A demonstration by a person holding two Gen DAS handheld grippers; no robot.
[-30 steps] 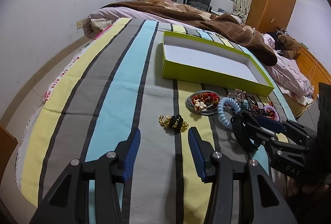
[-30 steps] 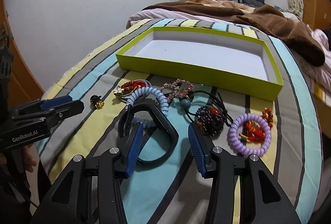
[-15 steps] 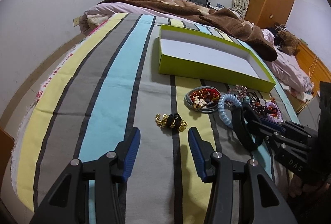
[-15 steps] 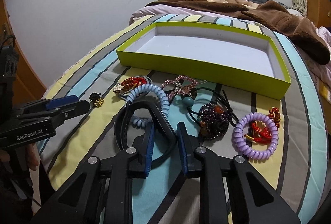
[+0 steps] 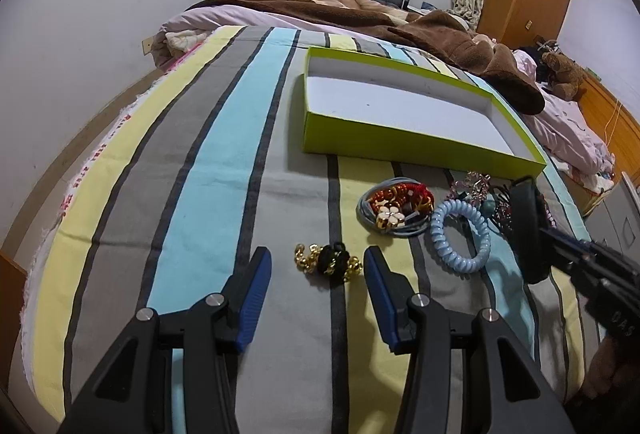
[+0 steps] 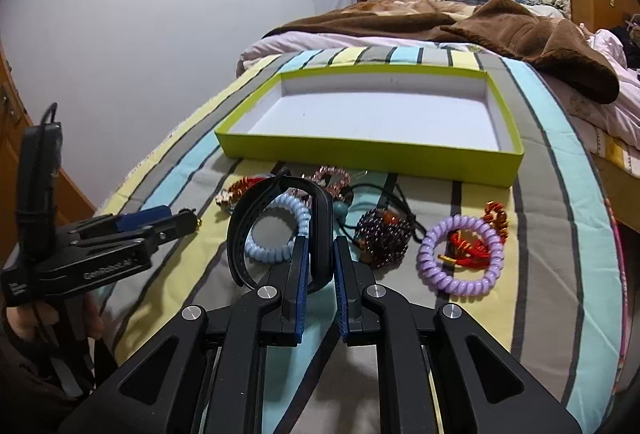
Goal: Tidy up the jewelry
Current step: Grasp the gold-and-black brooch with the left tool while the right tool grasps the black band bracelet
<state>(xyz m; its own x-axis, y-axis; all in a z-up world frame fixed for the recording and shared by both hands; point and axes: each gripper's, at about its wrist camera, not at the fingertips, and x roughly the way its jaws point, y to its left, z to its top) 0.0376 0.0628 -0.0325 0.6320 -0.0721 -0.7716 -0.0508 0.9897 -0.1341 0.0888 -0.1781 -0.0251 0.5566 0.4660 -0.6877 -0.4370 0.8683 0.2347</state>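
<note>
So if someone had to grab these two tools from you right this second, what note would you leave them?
Right tool: shut on the black wristband, which is lifted off the bed.
Left tool: open, holding nothing, lined up on the black and gold hair tie.
Green tray: nothing in it yet.
On the striped bedspread in front of the tray: blue coil hair tie, purple coil hair tie, dark bead bracelet, red and gold pieces.
Done: wristband picked up.
Left: put the wristband in the tray, then everything else.
</note>
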